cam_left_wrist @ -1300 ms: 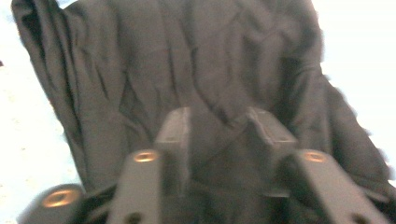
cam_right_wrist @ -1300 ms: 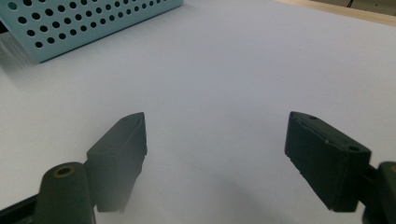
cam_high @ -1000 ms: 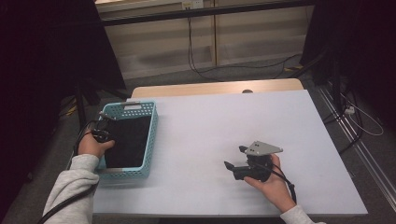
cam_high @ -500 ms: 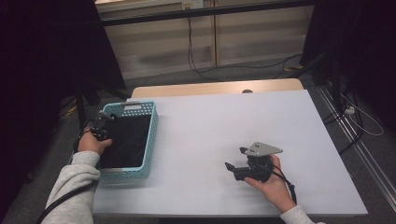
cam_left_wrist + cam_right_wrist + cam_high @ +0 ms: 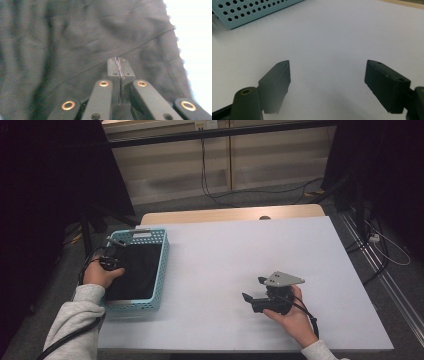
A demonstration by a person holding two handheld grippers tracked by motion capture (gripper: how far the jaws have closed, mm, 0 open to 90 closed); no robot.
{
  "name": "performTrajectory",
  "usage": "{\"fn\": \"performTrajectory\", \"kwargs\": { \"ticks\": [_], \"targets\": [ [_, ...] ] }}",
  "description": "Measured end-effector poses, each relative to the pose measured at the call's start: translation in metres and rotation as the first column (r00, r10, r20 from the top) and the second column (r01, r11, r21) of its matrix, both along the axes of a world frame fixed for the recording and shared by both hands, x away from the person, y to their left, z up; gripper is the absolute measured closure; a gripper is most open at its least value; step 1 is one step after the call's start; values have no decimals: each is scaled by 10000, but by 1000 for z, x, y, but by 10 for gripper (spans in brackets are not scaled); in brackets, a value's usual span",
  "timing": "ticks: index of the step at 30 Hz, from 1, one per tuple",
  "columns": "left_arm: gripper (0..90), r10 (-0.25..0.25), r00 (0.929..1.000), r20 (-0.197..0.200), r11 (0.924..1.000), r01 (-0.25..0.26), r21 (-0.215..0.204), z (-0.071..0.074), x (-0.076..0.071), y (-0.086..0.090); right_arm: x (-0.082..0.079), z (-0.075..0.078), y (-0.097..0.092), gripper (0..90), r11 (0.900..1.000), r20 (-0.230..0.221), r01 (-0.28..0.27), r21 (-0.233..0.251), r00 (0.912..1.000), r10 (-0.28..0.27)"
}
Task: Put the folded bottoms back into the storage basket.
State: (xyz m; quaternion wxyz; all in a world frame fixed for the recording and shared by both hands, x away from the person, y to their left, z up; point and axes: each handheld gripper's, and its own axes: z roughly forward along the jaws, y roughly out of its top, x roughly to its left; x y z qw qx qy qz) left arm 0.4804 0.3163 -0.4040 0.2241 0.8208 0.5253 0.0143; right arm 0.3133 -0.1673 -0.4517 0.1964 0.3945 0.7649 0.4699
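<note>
Your left gripper (image 5: pixel 111 261) sits at about 9 o'clock on the table, over the left rim of the light blue basket (image 5: pixel 159 270), with your left hand (image 5: pixel 98 274) wrapped around it. In the left gripper view its jaws are pressed together with no gap, and a thin line of dark fabric shows pinched along the seam between the pads, so you are holding the black cloth (image 5: pixel 75 37). That cloth lies inside the basket (image 5: pixel 135 270) and covers its floor; in the left gripper view it spreads behind the jaws, with a dark cord or seam running across it from lower left to upper right.

Your right gripper (image 5: pixel 254 290) rests at about 5 o'clock on the white table (image 5: pixel 225 250), well apart from the basket, held in your right hand (image 5: pixel 292 315). Its jaws point toward 9 o'clock and stand wide apart. In the right gripper view there is bare tabletop between them, and a corner of the perforated basket (image 5: pixel 249 11) lies at 11 o'clock.
</note>
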Motion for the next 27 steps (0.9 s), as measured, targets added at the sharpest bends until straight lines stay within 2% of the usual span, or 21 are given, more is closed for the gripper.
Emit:
{"fn": "performTrajectory", "kwargs": {
  "ticks": [4, 7, 11, 14, 16, 19, 27],
  "targets": [
    [857, -525, 9986, 20, 9986, 525, -57, 4, -3, -16, 0, 1, -1, 204, 10000, 16, 26, 7, 10000, -26],
    [805, -465, 9986, 235, 9989, 465, 6, 11, -3, -20, -1, 2, -4, 203, 10000, 23, 85, 14, 10000, -85],
    [664, -410, 9976, 561, 9990, 401, 174, 25, -2, -20, -1, 3, -10, 203, 9998, 60, 175, 52, 9998, -176],
    [574, -335, 9978, 571, 9994, 334, 32, 35, -2, -22, -2, 5, -15, 199, 9998, 71, 202, 61, 9998, -202],
    [535, -471, 9958, 781, 9989, 463, 113, 42, -2, -25, -2, 6, -19, 199, 9996, 83, 278, 84, 9996, -279],
    [467, -503, 9940, 967, 9987, 510, -44, 46, -4, -29, -4, 7, -24, 198, 9993, 87, 344, 108, 9994, -345],
    [393, -711, 9910, 1131, 9972, 734, -164, 53, -9, -44, -12, 9, -36, 195, 9989, 117, 458, 64, 9989, -459]
  ]
}}
